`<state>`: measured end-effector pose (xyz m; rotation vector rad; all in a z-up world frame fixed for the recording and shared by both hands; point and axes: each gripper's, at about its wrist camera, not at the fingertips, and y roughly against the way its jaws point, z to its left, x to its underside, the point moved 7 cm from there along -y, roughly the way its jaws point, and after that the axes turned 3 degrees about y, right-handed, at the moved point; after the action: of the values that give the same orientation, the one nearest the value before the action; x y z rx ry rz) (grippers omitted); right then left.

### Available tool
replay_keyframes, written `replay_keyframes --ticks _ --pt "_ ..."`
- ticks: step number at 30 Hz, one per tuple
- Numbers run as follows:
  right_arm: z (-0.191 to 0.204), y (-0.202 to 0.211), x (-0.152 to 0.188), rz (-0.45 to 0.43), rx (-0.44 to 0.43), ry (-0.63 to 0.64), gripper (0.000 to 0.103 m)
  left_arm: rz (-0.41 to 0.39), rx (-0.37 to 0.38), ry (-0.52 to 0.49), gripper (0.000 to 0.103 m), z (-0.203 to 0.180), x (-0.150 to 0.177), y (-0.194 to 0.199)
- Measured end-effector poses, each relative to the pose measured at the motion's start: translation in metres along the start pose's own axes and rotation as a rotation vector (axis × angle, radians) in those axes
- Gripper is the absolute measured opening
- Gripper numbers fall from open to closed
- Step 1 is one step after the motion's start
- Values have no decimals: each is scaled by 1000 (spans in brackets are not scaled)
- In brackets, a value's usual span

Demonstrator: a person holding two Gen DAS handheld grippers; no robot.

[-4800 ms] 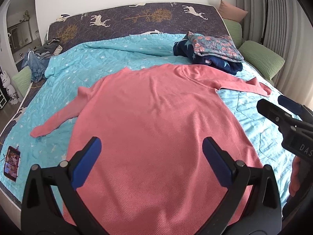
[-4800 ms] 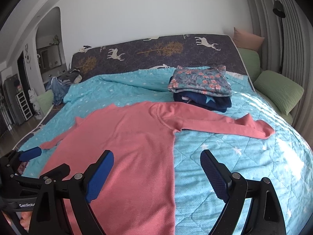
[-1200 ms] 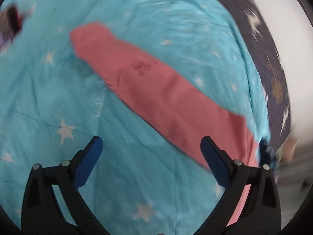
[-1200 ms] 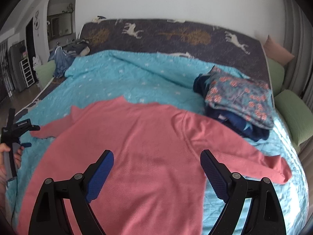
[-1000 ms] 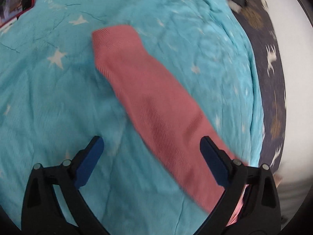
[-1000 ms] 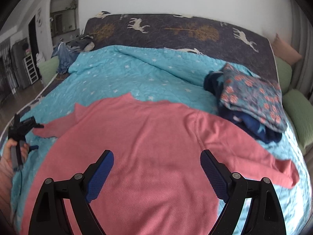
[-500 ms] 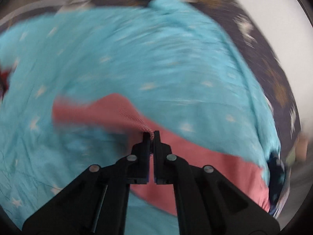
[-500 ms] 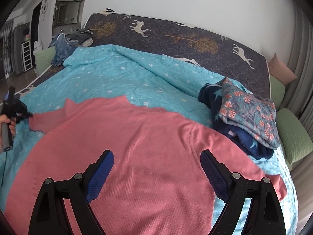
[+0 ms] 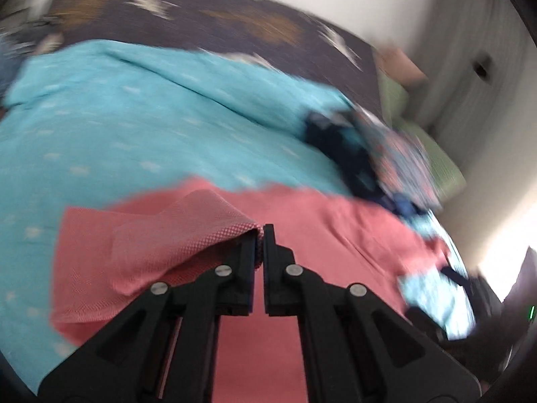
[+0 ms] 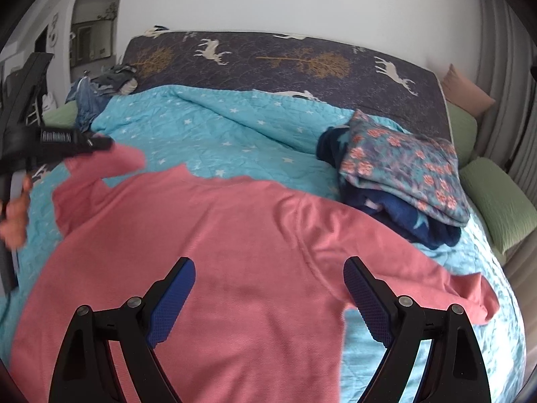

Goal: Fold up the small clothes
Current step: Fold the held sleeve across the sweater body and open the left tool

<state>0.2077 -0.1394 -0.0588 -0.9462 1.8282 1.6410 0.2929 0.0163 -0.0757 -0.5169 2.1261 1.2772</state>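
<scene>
A single pink long-sleeved top (image 10: 235, 252) lies spread flat across the near half of a turquoise star-print quilt (image 10: 208, 131), its collar toward the headboard end and its body running off the bottom of the right wrist view. The left gripper (image 9: 261, 235) has its jaws pressed together on the cuff end of one sleeve (image 9: 188, 228), and that sleeve is lifted off the quilt and folded over toward the body of the top; the left wrist view is motion-blurred. In the right wrist view the same gripper (image 10: 100, 142) shows at the left edge with a hand (image 10: 15, 215) below it. The right gripper (image 10: 268, 288) hangs above the middle of the top with its two blue-padded jaws wide apart and nothing between them. The other sleeve (image 10: 463, 288) lies stretched out flat toward the right edge of the bed.

Bare quilt stays open between the collar and the dark deer-print bedspread (image 10: 302, 63) at the head of the bed. One stack of folded clothes (image 10: 399, 174) sits on the quilt to the right, near the right shoulder of the top: a floral piece above a navy one. Two green cushions (image 10: 500, 201) and one pink cushion (image 10: 466, 95) line the right side. A loose heap of clothes (image 10: 100, 90) sits at the far left corner.
</scene>
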Motion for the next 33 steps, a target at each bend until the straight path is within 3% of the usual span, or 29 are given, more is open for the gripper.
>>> replay_keyframes --ticks 2,4,7,9,12,14,16,21,23,25,27,33 --pt "-13 -2 3 9 12 -26 92 73 22 -72 10 -25 21 -13" --pt "-25 -6 8 26 17 -53 92 109 29 -117 42 -37 40 -14" --pt "-34 -9 13 42 5 -76 92 91 35 -148 63 -37 57 7" --pt "-36 -12 14 52 -31 -92 92 49 7 -162 69 -32 59 25" --pt "-29 -18 12 73 -159 -146 92 -14 -66 -178 77 -12 59 47" --pt "-18 -22 7 87 -246 -185 92 -32 -154 -167 78 11 62 55" --pt "-3 -25 4 89 -266 -162 92 -7 -221 -130 77 36 69 56" --pt "71 -25 -2 47 -305 135 91 38 -319 -41 78 81 86 50" --pt "99 -25 -5 22 -296 262 84 44 -338 -27 78 89 88 47" --pt "123 -31 -6 26 -284 355 56 46 -337 -12 78 91 89 45" --pt "143 -46 -5 69 -285 407 43 44 -331 6 77 95 91 47" --pt "162 -86 8 150 -269 437 41 39 -328 14 78 95 90 44"
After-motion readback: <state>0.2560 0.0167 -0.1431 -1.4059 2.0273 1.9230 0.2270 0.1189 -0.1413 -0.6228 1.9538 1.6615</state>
